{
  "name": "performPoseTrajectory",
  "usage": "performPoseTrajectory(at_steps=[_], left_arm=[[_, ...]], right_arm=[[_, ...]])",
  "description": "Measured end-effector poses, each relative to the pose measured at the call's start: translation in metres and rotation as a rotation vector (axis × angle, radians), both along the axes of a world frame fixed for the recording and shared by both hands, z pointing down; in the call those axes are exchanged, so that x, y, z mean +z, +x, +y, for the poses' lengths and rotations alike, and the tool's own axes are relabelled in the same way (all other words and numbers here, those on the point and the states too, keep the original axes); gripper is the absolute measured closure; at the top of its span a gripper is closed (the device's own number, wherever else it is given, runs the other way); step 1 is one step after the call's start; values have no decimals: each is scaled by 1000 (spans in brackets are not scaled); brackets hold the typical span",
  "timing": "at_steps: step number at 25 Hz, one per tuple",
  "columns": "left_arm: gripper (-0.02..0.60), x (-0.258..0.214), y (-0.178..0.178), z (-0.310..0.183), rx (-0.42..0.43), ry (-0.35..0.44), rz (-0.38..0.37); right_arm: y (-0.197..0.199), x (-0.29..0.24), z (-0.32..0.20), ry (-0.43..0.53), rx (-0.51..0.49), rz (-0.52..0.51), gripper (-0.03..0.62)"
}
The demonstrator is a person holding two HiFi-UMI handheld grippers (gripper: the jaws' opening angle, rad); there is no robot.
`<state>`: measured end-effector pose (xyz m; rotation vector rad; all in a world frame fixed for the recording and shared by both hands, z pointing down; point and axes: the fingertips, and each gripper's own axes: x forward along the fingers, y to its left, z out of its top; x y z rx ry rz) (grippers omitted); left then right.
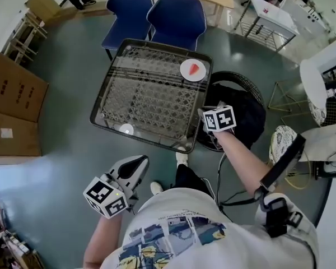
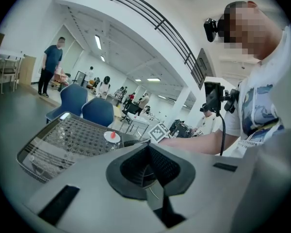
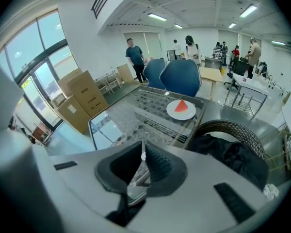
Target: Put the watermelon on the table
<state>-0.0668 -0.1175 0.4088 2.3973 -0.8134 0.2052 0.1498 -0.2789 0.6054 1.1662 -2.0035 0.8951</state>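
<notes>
The watermelon (image 1: 195, 69) sits on its plate (image 1: 186, 72) near the far right corner of the glass table (image 1: 105, 83), so I judge it placed. My left gripper (image 2: 149, 161) and right gripper (image 3: 142, 152) are both closed on nothing, well clear of it. A careless swing could push the plate off that edge. The wicker chair (image 1: 241, 102) crowds my right, while the left is more open.

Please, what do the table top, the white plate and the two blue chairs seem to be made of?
Table top: probably clear glass, glossy. It reflects the lights, and a woven lattice shows through it.
Plate: white and smooth, perhaps ceramic or plastic. The look does not settle which.
Blue chairs: matte blue seats and backs, likely fabric upholstery.
</notes>
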Motion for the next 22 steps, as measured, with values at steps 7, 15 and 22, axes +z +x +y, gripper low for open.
performPoseTrajectory(at_steps=[7,15,22], left_arm=[[571,-10,-39,50,9,51,21],[571,-10,-88,114,-24,67,25],[571,-9,-107,146,-17,72,24]], right_arm=[[-92,-50,90,66,-239,-15,582],[-160,-112,178,207,-394,16,583],[-201,-141,234,270,-452,-16,583]])
